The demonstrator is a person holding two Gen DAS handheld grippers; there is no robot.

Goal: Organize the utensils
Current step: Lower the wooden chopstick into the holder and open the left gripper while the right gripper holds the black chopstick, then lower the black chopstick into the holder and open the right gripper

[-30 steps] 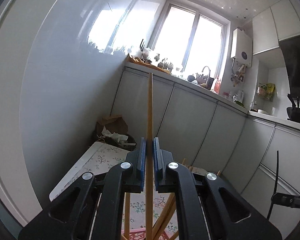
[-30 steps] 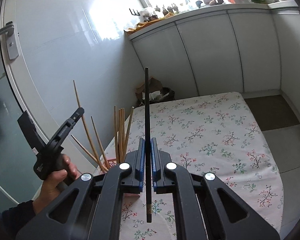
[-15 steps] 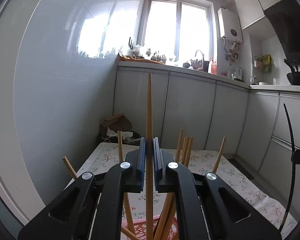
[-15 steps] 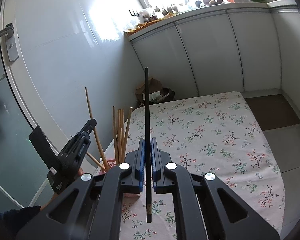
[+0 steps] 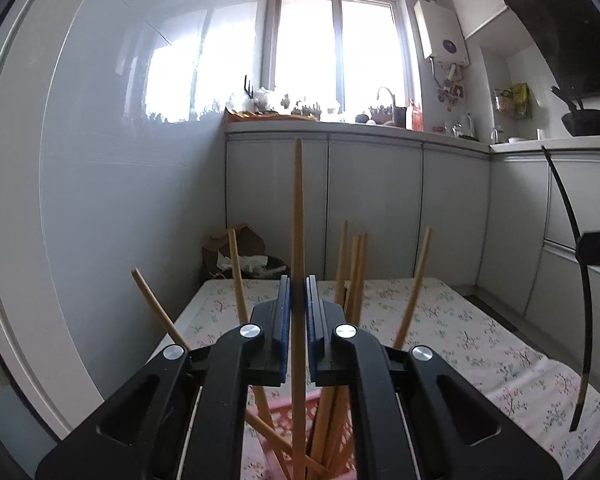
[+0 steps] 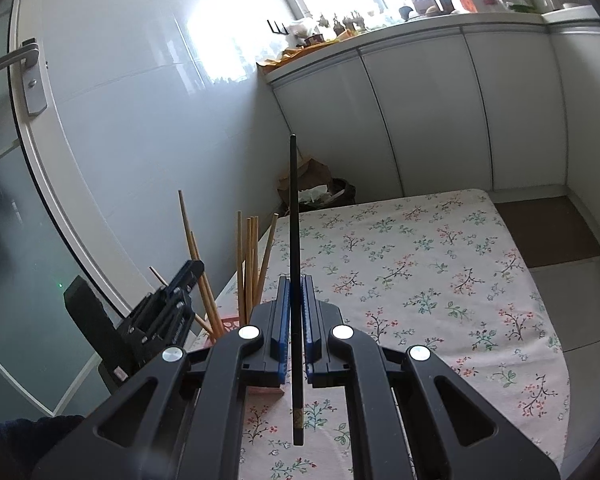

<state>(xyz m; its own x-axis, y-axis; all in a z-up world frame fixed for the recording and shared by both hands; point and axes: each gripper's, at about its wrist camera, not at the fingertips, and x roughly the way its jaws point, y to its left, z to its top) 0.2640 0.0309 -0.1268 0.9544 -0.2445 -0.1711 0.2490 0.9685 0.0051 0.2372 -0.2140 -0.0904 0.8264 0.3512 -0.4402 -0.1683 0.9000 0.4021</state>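
At the left of the scene, the left gripper (image 5: 298, 312) is closing its blue pads on a wooden chopstick (image 5: 298, 216), holding it upright with the lower end reaching down into the pink basket (image 5: 278, 420) at the near left corner of the table. Compared with a second ago, when that view was tilted up toward the window and showed only the tops of things, the gripper has been lowering and levelling, so the bundle of wooden chopsticks (image 5: 354, 276) already standing in the basket is now showing around the held one. In the right wrist view the same gripper is sitting lower beside the basket than it was before. That is suggesting the wooden stick is nearly seated and only needs letting go. Moving right, the floral tablecloth (image 6: 440, 272) is covering the table out to its far edge, with nothing else lying on the part in view. At the right, the right gripper (image 6: 296, 312) is clamping a black chopstick (image 6: 294, 240) upright above the cloth, well apart from the basket; its pose is looking unchanged from the earlier pictures, as if waiting its turn. Whether the black one belongs in the same basket cannot be told.
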